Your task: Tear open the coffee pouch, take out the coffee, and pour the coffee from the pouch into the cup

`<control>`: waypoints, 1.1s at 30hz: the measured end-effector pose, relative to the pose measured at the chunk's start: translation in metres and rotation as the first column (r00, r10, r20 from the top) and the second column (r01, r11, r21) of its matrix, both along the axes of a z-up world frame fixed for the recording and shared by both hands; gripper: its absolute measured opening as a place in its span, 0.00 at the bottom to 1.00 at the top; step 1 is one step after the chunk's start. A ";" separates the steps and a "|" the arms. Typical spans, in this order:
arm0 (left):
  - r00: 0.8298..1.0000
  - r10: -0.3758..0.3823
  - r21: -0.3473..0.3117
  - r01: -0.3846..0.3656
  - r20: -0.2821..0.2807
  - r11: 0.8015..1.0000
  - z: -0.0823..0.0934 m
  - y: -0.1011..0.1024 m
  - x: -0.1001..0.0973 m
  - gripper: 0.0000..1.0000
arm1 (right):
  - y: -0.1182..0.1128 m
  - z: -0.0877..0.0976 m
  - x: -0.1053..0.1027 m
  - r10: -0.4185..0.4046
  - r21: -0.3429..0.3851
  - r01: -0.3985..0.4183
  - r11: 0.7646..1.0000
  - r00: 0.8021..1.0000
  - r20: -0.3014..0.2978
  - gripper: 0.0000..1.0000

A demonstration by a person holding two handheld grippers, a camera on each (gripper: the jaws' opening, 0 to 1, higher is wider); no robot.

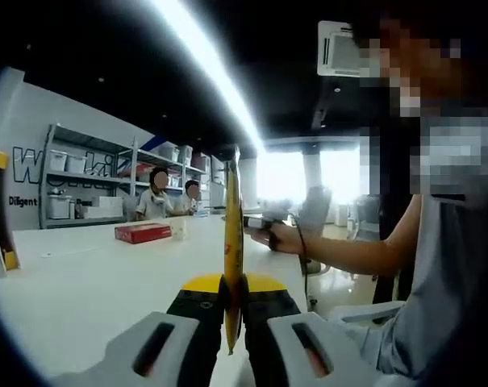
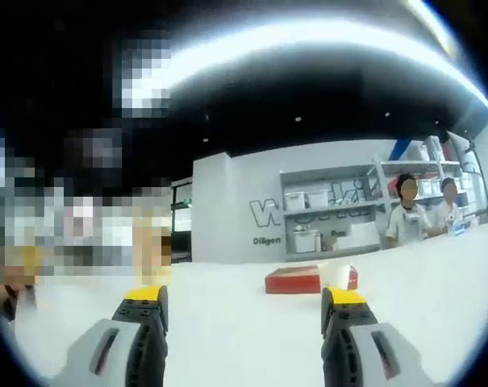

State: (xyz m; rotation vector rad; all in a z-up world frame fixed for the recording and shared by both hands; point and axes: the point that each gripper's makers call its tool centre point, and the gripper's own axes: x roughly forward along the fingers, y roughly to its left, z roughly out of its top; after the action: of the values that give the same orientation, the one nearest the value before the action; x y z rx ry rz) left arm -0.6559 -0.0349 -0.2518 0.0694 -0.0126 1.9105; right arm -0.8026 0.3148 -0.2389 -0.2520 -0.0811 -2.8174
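One yellow coffee pouch (image 1: 232,242) stands edge-on and upright in the left gripper view, pinched between the two black, yellow-tipped jaws of the left gripper (image 1: 232,310), which are pressed together on its lower part. Beyond the pouch, one hand (image 1: 282,236) of the person seated at the right reaches across, holding a dark object that I cannot make out clearly. One red box (image 1: 143,232) lies flat on the white table (image 1: 74,282), well beyond the pouch and to its left. Two people (image 1: 169,193) sit side by side at the far edge of the table, in front of one grey shelving unit (image 1: 86,173) stacked with white bins.

In the right gripper view, the right gripper (image 2: 244,322) has its two jaws spread wide apart with nothing between them. One red box (image 2: 296,280) sits on the table (image 2: 227,322) past the jaws, with a small white cup-like object (image 2: 338,276) just beside its right end. The same two people (image 2: 425,211) appear at the far right.
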 end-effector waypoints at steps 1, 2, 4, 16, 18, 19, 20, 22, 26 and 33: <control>1.000 0.002 0.000 -0.002 0.001 1.000 0.000 0.000 -0.001 0.11 | 0.001 -0.001 -0.001 -0.009 0.002 0.009 1.000 1.000 0.003 0.77; 1.000 0.002 0.001 -0.002 0.003 1.000 0.000 -0.001 -0.001 0.11 | 0.000 -0.001 -0.002 -0.013 0.004 0.013 1.000 1.000 0.003 0.77; 1.000 0.003 0.003 -0.003 0.002 1.000 0.000 -0.001 -0.001 0.11 | 0.001 -0.002 -0.006 -0.016 0.012 0.016 1.000 1.000 0.009 0.77; 1.000 0.005 0.018 -0.005 0.000 1.000 0.003 -0.004 -0.001 0.11 | 0.016 -0.012 -0.033 -0.018 0.022 0.017 1.000 0.998 0.052 0.78; 1.000 0.004 0.018 -0.004 0.001 1.000 0.003 -0.004 -0.001 0.11 | 0.020 -0.013 -0.036 -0.030 0.023 0.028 0.999 0.998 0.057 0.78; 1.000 0.004 0.018 -0.004 0.001 1.000 0.003 -0.003 -0.001 0.11 | 0.021 -0.013 -0.038 -0.034 0.030 0.032 0.999 0.998 0.058 0.78; 1.000 0.005 0.017 -0.005 -0.001 1.000 0.003 -0.003 -0.001 0.11 | 0.021 -0.014 -0.039 -0.036 0.034 0.034 0.999 0.998 0.060 0.77; 1.000 0.004 0.017 -0.004 0.000 1.000 0.003 -0.003 -0.001 0.11 | 0.022 -0.016 -0.043 -0.044 0.050 0.040 0.998 0.997 0.069 0.77; 1.000 0.004 0.015 -0.004 0.000 1.000 0.003 -0.002 -0.001 0.11 | 0.029 -0.018 -0.051 -0.060 0.061 0.056 0.997 0.995 0.076 0.77; 1.000 0.005 0.005 -0.005 -0.002 1.000 0.001 -0.001 0.000 0.11 | 0.040 -0.018 -0.064 -0.082 0.066 0.077 0.995 0.993 0.080 0.77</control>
State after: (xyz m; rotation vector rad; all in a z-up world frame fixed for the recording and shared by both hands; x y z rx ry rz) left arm -0.6562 -0.0357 -0.2505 0.0749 -0.0156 1.9155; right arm -0.8670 0.3548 -0.2572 -0.1269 -0.0001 -2.9036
